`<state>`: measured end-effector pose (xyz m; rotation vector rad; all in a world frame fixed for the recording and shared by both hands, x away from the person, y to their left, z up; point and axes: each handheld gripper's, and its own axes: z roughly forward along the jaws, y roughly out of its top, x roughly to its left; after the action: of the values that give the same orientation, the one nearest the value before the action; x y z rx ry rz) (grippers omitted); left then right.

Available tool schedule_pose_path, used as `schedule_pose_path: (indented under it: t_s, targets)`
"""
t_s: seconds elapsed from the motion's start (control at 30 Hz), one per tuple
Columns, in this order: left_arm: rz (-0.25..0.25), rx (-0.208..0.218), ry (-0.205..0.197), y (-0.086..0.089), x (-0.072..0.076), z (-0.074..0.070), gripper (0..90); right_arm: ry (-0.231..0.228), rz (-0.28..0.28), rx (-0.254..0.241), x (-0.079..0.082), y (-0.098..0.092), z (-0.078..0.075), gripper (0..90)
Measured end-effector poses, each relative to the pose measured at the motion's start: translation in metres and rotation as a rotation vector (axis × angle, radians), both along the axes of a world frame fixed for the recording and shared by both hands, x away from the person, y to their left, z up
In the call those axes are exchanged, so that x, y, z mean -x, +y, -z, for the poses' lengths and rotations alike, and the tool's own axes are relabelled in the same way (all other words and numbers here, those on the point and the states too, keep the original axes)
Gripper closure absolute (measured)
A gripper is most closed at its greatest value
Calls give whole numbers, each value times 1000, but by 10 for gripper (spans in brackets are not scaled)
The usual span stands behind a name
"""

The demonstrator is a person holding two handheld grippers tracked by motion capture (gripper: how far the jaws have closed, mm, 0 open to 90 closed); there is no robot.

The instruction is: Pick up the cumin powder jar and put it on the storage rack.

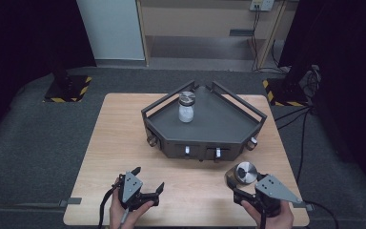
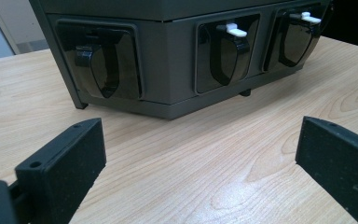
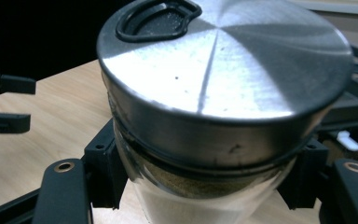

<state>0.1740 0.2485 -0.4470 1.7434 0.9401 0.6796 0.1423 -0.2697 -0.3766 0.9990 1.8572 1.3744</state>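
No words, numbers, labels or brand marks could be read anywhere in the views. The sole sign was yellow-and-black hazard striping on two floor stand bases [image 1: 69,88], far beyond the fingers.

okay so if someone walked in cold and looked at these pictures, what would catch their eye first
Probably the shiny metal-lidded jar gripped by the right gripper at the table's near right. Next, the dark angular tray at the middle of the wooden table, with a second, white-filled jar standing upright on it. The left gripper waits at the near left, jaws open and empty.
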Motion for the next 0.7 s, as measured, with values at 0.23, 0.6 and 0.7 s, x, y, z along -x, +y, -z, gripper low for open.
schedule_pose_path:
  t_s: [0.23,0.6,0.7]
  targets:
    - [-2,4,-1,0,0,0,6,-46,6,-2,-13,2,-18,308]
    - [-3,10,-1,0,-1,1,6,-74,7,-7,-27,8,-27,308]
    - [-2,11,-1,0,-1,1,6,-72,7,-5,-28,9,-27,307]
